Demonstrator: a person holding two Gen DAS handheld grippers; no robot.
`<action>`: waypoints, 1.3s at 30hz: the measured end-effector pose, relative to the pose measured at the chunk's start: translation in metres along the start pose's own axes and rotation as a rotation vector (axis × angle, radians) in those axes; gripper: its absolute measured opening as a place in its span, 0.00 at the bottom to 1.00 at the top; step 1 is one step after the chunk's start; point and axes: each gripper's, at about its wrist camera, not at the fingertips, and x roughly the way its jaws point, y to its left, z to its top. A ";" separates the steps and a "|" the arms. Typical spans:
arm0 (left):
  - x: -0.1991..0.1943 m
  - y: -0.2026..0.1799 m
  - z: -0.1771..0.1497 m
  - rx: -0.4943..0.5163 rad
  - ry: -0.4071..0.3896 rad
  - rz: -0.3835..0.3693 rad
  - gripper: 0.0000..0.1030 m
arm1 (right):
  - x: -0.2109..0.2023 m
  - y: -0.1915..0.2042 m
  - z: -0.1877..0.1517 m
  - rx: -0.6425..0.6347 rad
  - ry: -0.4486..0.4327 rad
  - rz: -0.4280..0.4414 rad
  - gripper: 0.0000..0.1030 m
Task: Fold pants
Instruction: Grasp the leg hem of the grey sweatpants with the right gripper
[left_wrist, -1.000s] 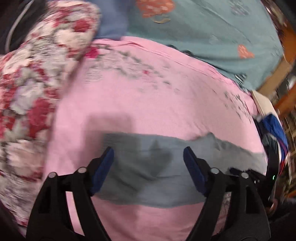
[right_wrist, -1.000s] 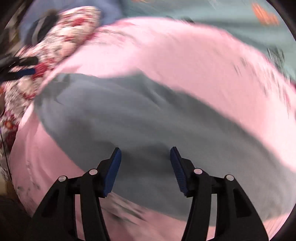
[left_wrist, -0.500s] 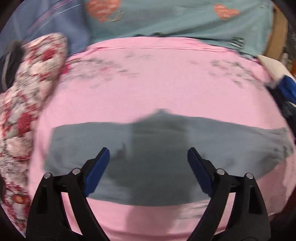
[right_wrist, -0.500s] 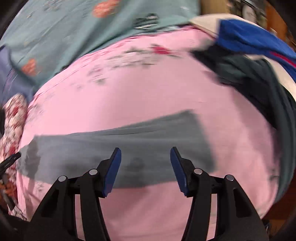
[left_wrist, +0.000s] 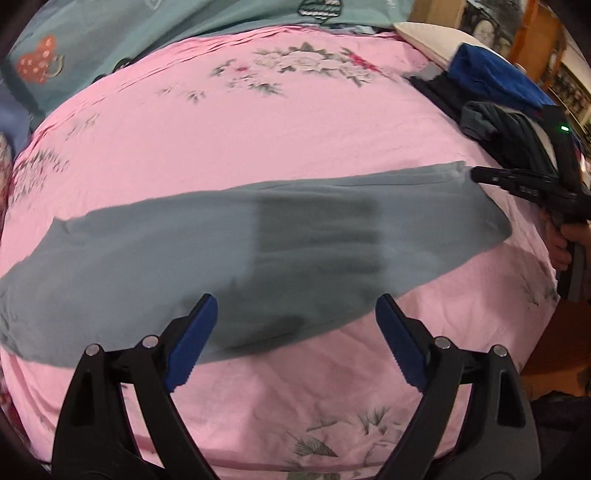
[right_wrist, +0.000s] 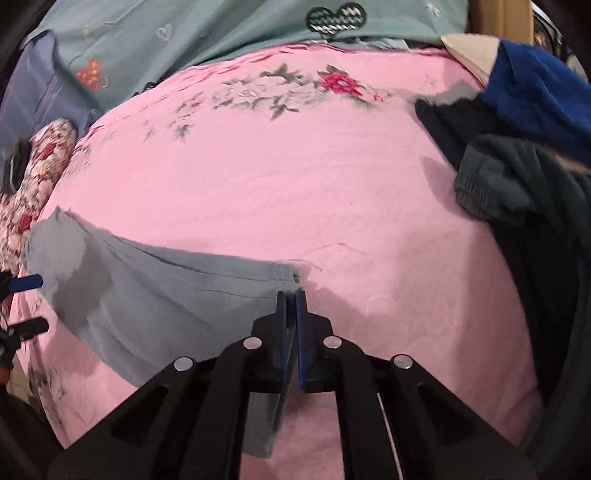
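Where both were spread earlier, right gripper (right_wrist: 291, 295) now pinches pants (right_wrist: 166, 291); left gripper (left_wrist: 295, 328) agape

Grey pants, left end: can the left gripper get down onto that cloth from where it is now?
Probably yes. The left gripper is open above the grey pants, nothing lying between them; the right gripper pinches the far end.

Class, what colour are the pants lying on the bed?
Plain grey pants; the left wrist view shows them best.

One pants (left_wrist: 229, 254) (two grippers (left_wrist: 295, 339))
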 end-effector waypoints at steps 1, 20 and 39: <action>0.002 0.002 0.003 -0.020 -0.001 0.012 0.86 | -0.008 -0.004 0.002 0.010 -0.029 0.006 0.04; 0.040 -0.001 -0.001 -0.058 0.055 0.119 0.91 | 0.018 -0.002 0.007 -0.068 0.038 0.129 0.28; 0.003 0.069 -0.002 -0.026 -0.082 0.104 0.95 | -0.057 0.108 0.049 0.253 -0.012 0.303 0.12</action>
